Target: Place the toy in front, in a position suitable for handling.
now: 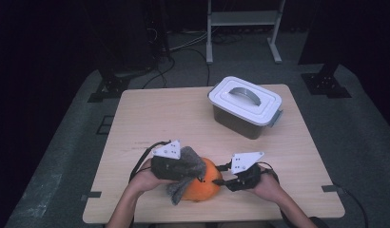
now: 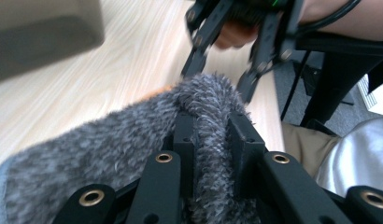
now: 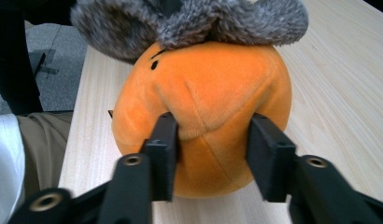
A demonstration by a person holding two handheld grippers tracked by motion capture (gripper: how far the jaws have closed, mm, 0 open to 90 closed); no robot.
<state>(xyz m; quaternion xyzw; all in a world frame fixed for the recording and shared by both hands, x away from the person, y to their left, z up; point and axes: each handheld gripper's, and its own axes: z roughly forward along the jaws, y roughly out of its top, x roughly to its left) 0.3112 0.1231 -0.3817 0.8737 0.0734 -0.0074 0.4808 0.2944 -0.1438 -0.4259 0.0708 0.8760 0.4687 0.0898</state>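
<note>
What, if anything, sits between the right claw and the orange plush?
Nothing visible. The right claw is already at the orange plush toy, with a fold of its fabric between the jaws. The grey furry part lies on top, pinched by the left claw, away from the right claw's approach.

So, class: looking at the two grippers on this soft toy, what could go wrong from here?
1. The left gripper pinches only the toy's grey fur; a pull might stretch or tear it.
2. The right gripper has its jaws around a bulge of the orange body, which is rounded and soft, so the grip may slip.
3. The toy sits near the table edge and could roll off if released.
</note>
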